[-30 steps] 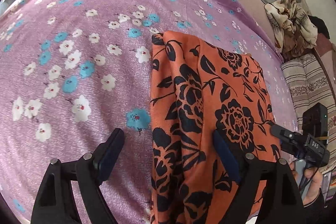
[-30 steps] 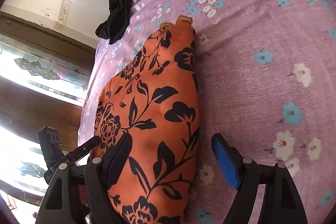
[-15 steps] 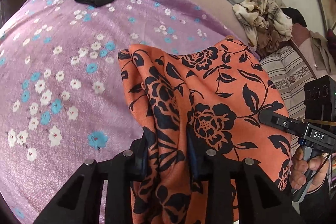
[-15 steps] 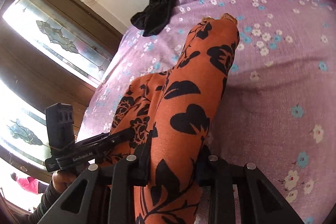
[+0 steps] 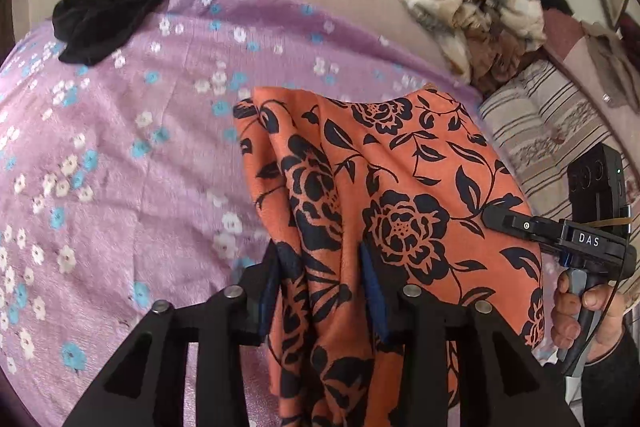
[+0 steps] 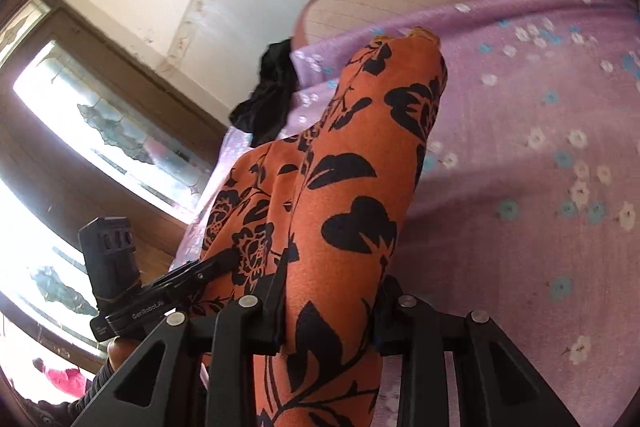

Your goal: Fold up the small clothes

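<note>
Plush purple bedspread (image 5: 120, 187) under bunched, silky orange garment (image 5: 400, 187).

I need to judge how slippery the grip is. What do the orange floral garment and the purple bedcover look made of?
Orange floral garment: thin woven fabric, probably satin-like synthetic; it shows a soft sheen and drapes in loose folds. Purple bedcover: looks like plush, fleecy cloth with a short nap and a faint shine. Neither fibre can be confirmed.

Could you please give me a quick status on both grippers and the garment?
Left gripper and right gripper both shut on orange floral garment, near end lifted. Nothing obstructing.
</note>
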The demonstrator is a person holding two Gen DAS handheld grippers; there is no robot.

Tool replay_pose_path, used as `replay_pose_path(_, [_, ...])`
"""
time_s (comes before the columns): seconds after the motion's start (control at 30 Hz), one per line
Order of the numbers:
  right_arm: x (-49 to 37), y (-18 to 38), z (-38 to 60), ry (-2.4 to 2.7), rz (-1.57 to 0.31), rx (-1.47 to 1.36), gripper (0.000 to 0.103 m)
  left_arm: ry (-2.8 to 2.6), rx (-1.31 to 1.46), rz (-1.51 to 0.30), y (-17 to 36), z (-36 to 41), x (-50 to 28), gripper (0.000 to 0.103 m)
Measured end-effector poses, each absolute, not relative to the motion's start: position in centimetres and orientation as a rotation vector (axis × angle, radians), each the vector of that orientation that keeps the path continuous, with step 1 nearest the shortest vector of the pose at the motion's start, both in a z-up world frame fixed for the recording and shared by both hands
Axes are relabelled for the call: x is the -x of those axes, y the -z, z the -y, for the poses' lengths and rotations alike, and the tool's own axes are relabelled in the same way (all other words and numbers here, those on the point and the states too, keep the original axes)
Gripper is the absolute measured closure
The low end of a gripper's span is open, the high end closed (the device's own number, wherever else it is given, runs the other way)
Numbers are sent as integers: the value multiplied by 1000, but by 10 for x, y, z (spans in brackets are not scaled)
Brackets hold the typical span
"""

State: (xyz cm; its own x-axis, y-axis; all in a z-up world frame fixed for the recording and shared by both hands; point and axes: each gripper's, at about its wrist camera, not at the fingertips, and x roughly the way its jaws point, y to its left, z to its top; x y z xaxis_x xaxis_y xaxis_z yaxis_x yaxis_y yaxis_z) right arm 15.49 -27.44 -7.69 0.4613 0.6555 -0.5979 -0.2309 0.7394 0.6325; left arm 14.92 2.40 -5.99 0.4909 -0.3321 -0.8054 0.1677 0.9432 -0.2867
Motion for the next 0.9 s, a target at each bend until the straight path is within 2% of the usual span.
replay_pose_path(0.03, [-159,98,279,-510,-996,-508,65,265,140,-1068,77,-22,-150,60])
replay_pose_path(0.1, [-157,135,287,-363,-1104,-462,62,249,136,-1067,89,-27,-142,49])
replay_pose_path(0.13, [-153,143,290,-352,-1106,-482,56,225,132,-1045,85,-33,-136,39])
replay_pose_path(0.17, [-146,143,294,-356,-1080,-508,55,203,118,-1035,80,-36,-133,37])
replay_pose_path(0.37, [-128,87,280,-274,-935,-357,52,162,60,-969,50,-42,-119,37])
replay_pose_path(0.5, [-121,51,260,-267,-812,-278,42,143,57,-977,48,-41,-115,37])
replay_pose_path(0.53, [-128,52,250,-289,-816,-256,35,140,53,-978,48,-41,-115,37])
replay_pose_path(0.67, [-150,108,247,-236,-1034,-251,35,127,59,-980,44,-40,-108,36])
replay_pose_path(0.77, [-141,102,254,-201,-1000,-307,35,121,73,-958,38,-44,-100,30])
replay_pose_path(0.83, [-131,86,249,-226,-954,-306,34,112,82,-950,34,-44,-96,29])
replay_pose_path(0.9, [-125,80,243,-243,-932,-289,26,114,94,-953,32,-44,-92,29])
